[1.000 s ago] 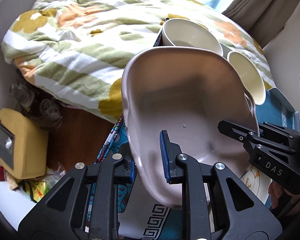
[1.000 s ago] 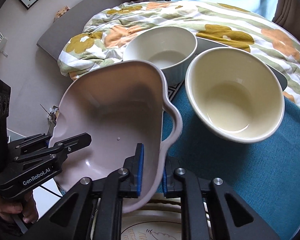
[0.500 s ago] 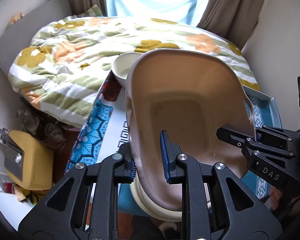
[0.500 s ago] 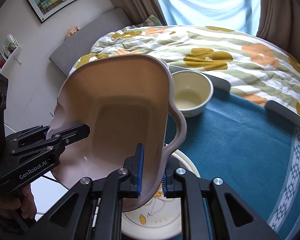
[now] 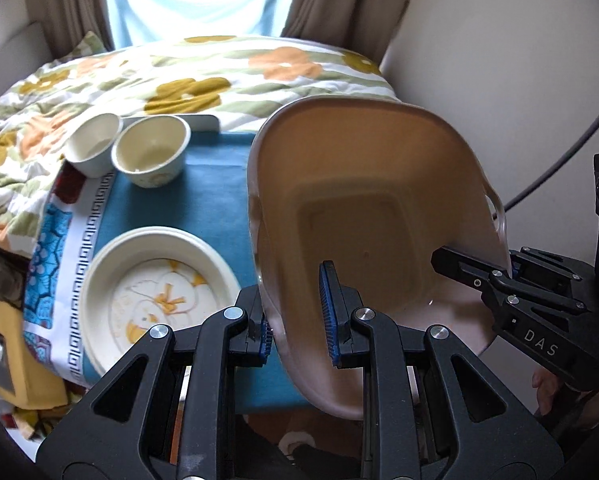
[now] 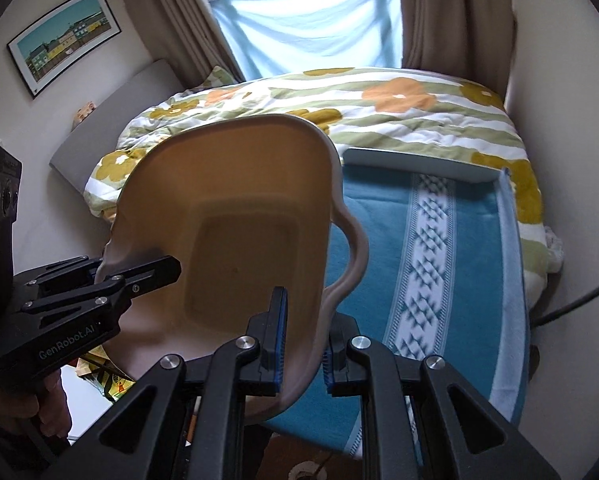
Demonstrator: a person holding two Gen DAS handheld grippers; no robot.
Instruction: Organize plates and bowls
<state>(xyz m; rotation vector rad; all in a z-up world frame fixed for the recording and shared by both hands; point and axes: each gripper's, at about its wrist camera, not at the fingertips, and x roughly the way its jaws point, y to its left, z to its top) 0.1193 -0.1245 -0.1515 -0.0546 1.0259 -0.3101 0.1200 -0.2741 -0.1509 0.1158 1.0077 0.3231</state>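
A pale pink baking dish [image 5: 363, 216] with looped handles hangs in the air, tilted, above the right part of the blue cloth. My left gripper [image 5: 297, 320] is shut on its left rim. My right gripper [image 6: 301, 342] is shut on the opposite rim, beside a handle; it also shows at the right of the left wrist view [image 5: 499, 276]. The same dish [image 6: 235, 224] fills the middle of the right wrist view. On the cloth lie a cream plate [image 5: 155, 292] with a yellow drawing and two cream bowls [image 5: 151, 156], [image 5: 91, 144] side by side at the far edge.
The blue patterned cloth [image 6: 427, 248] covers a small table that stands against a bed with a flowered duvet [image 6: 379, 112]. A grey flat slab [image 6: 415, 166] lies at the cloth's far edge. A yellow bag [image 5: 3, 344] sits low at the left. Curtains and wall lie behind.
Both grippers have carried the pink dish up and to the right, away from the two bowls. The plate and bowls now lie uncovered at the left. The grips are unchanged.
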